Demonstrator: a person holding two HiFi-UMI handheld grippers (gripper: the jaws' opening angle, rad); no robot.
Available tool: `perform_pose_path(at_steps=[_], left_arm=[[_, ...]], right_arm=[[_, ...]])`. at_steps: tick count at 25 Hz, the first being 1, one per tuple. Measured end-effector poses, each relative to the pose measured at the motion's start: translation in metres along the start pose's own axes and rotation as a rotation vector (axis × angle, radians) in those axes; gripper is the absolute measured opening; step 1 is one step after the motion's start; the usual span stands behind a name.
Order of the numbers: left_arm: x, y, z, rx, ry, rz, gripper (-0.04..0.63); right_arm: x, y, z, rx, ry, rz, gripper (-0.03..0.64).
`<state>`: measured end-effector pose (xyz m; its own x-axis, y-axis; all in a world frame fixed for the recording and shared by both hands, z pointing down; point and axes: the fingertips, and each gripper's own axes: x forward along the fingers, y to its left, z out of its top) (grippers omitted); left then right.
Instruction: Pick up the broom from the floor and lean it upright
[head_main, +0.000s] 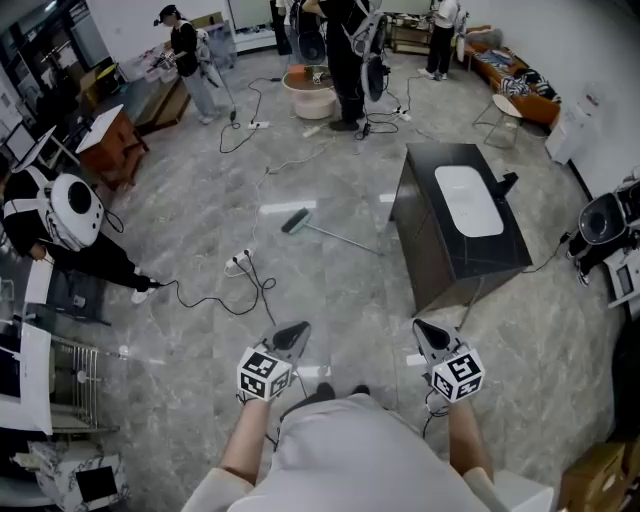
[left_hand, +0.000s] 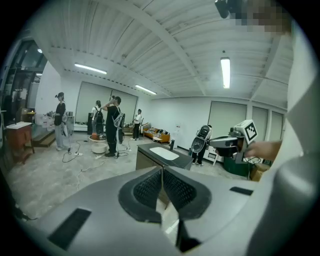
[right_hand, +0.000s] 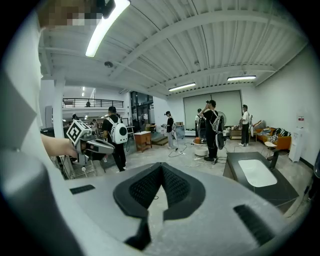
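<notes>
Task not begun yet. The broom (head_main: 335, 236) lies flat on the floor (head_main: 330, 300), well ahead of the person, brush end to the left, handle tip nr the dark counter (head_main: 425, 255). Nothing touches it. The left gripper (head_main: 298, 330) and right gripper (head_main: 422, 330) are held low in front of the body, well apart from the broom, both w/ jaws pressed together and nothing btw them. Everything is left to do: get close, open a gripper, take the handle, lift it, and lean it upright, prob. against the counter side.
</notes>
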<state>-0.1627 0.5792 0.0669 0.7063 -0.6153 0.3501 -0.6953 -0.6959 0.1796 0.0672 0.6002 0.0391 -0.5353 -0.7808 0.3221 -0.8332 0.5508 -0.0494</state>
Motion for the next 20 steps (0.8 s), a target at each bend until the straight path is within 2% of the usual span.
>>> perform_pose_path(at_steps=[20], left_arm=[[-0.034,0.055,-0.017,-0.018,0.000,-0.016,0.011]], right_arm=[[0.054,0.049,-0.001,-0.015,0.042,-0.017,0.000]])
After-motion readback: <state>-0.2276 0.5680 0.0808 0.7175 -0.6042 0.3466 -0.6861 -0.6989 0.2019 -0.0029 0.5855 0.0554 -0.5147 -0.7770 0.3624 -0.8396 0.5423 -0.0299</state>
